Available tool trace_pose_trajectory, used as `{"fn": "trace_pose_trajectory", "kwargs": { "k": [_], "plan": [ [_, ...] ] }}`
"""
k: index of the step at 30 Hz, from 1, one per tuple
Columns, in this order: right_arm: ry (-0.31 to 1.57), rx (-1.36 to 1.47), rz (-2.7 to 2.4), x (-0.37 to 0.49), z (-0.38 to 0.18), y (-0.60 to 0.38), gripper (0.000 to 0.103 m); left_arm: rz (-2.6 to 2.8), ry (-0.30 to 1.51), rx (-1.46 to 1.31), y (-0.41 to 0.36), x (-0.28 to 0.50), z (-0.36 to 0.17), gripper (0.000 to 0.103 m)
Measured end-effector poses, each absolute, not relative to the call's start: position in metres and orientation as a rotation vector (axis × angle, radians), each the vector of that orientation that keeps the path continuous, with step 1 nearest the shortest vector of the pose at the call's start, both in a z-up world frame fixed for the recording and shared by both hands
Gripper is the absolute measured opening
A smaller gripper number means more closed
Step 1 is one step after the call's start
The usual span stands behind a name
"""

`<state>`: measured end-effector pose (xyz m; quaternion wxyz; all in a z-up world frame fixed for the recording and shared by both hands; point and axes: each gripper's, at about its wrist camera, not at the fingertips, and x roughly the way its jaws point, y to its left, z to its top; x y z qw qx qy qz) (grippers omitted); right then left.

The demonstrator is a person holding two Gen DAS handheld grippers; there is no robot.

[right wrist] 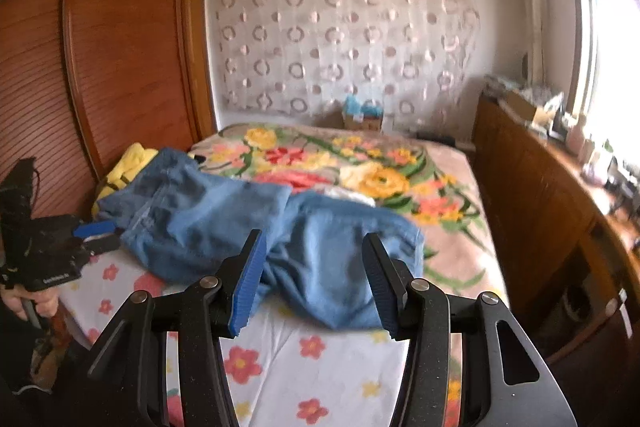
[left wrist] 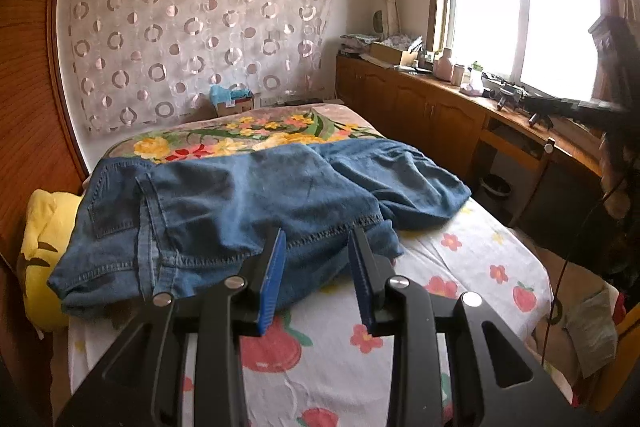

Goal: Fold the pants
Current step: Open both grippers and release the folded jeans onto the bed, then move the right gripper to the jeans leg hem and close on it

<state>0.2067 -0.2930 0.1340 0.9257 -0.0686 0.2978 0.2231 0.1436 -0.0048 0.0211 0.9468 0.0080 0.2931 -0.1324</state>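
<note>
Blue denim pants [left wrist: 248, 203] lie across the bed, rumpled, with the waistband and a back pocket at the left and the legs doubled over toward the right. My left gripper [left wrist: 316, 239] hovers just short of their near hem, open, with nothing between its blue pads. In the right wrist view the pants [right wrist: 224, 223] lie just beyond my right gripper [right wrist: 314, 239], which is open and empty above the sheet. The left gripper [right wrist: 102, 237] also shows there at the pants' left edge, held by a hand [right wrist: 36, 303].
The bed has a flower-print sheet [left wrist: 460, 259] and a floral blanket [left wrist: 248, 135] further back. A yellow pillow [left wrist: 40, 247] lies left of the pants against a wooden wardrobe [right wrist: 120, 47]. Cluttered wooden cabinets [left wrist: 420, 107] run along the right under the window, with a bin [left wrist: 496, 187] below.
</note>
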Motion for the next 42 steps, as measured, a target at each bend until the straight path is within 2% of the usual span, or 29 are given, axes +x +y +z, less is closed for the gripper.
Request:
{"fn": "trace_pose_trajectory", "kwargs": {
  "k": [7,16,28,30,31,34,42],
  "plan": [
    [0.718,-0.104,0.48,0.237,0.06,-0.275,0.051,-0.232,0.636,-0.001,0.01,0.149,0.0,0.031],
    [0.815,-0.175,0.466,0.278,0.001,-0.24,0.051,-0.15,0.692,-0.031,0.047,0.166,-0.029,0.031],
    [0.916,-0.217,0.453,0.294,-0.043,-0.247,0.05,-0.159,0.727,-0.065,0.058,0.196,-0.055,0.031],
    [0.925,-0.234,0.45,0.295,-0.048,-0.245,0.039,-0.169,0.731,-0.064,0.054,0.202,-0.058,0.031],
    [0.936,-0.234,0.457,0.296,-0.051,-0.245,0.024,-0.173,0.735,-0.063,0.052,0.205,-0.06,0.031],
    [0.919,-0.227,0.482,0.293,-0.049,-0.248,0.001,-0.182,0.749,-0.052,0.046,0.214,-0.066,0.031],
    [0.906,-0.191,0.484,0.279,-0.037,-0.27,0.0,-0.189,0.753,-0.056,0.047,0.229,-0.07,0.031]
  ]
}}
